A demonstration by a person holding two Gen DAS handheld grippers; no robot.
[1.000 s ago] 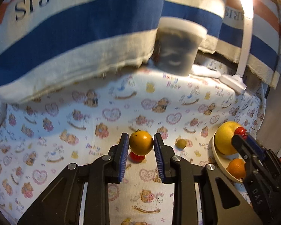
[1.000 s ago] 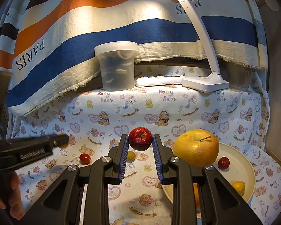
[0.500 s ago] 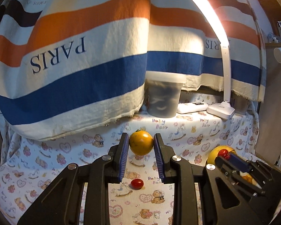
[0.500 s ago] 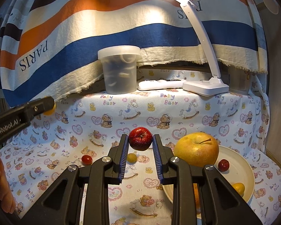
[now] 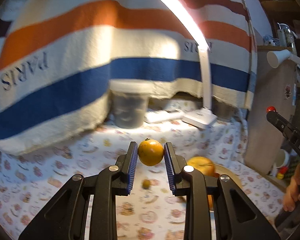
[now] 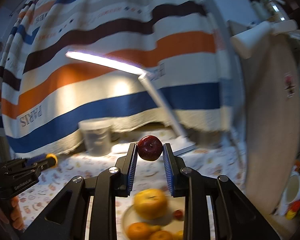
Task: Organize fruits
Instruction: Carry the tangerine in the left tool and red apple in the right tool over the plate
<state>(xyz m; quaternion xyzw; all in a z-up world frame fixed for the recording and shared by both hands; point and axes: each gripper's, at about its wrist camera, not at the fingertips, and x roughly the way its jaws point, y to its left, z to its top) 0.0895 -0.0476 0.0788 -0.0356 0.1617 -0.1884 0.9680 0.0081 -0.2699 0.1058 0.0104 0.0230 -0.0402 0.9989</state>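
The orange (image 5: 150,154) is clamped in your left gripper (image 5: 151,156) (held above the cloth). Your right gripper (image 6: 150,150) grips the red apple (image 6: 150,148) over the blurred plate (image 6: 128,216).

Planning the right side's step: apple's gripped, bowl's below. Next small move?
Probably lower the right gripper toward the bowl: its jaws clamp the apple above it, and the bowl already holds other fruit, so aim for a free spot.

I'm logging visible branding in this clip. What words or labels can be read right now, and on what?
"PARIS": striped cloth, printed upside down and mirrored.
"DAS": right gripper, side of its body, cut off by the frame edge.
"GenRobot.AI": left gripper, side of its body, small and blurred.
Smaller print along the cloth's upper stripes: too blurred to read.
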